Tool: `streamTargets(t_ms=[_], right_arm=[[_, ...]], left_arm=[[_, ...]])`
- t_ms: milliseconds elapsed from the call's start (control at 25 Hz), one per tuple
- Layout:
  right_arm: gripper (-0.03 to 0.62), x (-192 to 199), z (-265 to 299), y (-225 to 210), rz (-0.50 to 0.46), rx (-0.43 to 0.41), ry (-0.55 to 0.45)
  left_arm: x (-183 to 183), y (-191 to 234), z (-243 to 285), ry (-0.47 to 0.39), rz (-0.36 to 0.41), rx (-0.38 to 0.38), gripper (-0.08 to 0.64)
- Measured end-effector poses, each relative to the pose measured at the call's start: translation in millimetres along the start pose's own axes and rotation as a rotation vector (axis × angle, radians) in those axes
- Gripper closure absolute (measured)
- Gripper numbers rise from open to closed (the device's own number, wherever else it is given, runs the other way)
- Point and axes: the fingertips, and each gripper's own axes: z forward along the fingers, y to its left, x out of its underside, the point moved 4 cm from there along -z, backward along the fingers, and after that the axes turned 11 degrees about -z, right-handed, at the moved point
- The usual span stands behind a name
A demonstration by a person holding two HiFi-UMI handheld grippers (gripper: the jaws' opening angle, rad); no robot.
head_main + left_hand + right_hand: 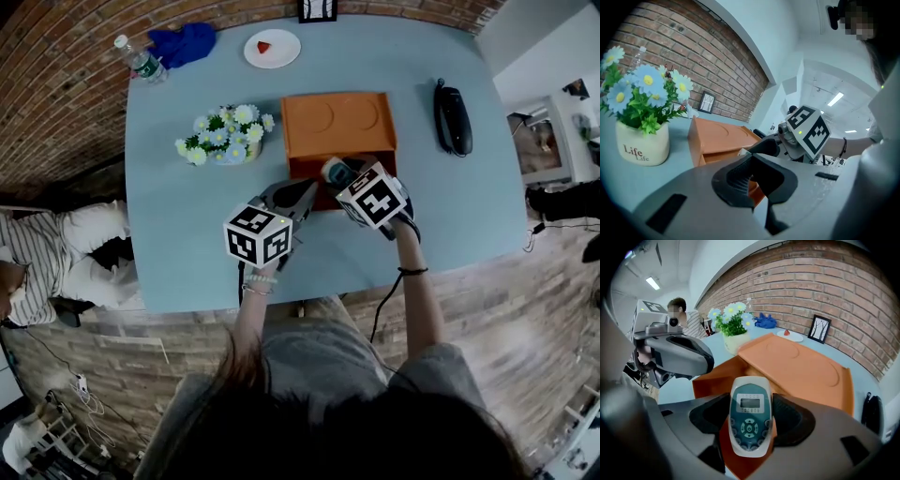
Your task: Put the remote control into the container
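Brick wall (pixel 66 75) at far and left sides, light blue counter (pixel 187 253) in front of the person. Orange container (pixel 337 122) sits mid-counter, flat top with two round imprints, and its near section is open.

The right gripper (pixel 750 414) is closed on the remote control (pixel 750 420), one jaw on each long side, with the buttons and small screen facing the camera. The remote is held in the air over the open near section of the container. I can't tell if it touches the orange below.

The left gripper (pixel 751 176) has its jaws together with nothing seen between them. It is at the near left corner of the container, just beside the right gripper. Whether it touches the container is unclear.

White pot of blue and white flowers (pixel 225 136) stands left of the container. Water bottle (pixel 141 61) and blue cloth (pixel 185 42) are at the far left corner. White plate (pixel 272 49) with a small red item is at the far edge, near a picture frame (pixel 317 9). Black handset (pixel 453 117) lies right of the container, well apart.
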Motion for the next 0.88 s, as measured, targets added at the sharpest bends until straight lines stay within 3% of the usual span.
streamTargets(t_ms=[640,880], right_arm=[[0.305,10,29,-1,-0.051,-0.007,0.153],[0.304,17,30,0,-0.024,-0.024,0.164]], left_arm=[[6,5,-1,0.004,-0.038,-0.005,0.557],[5,7,-2,0.002,-0.043,-0.009,0.557]])
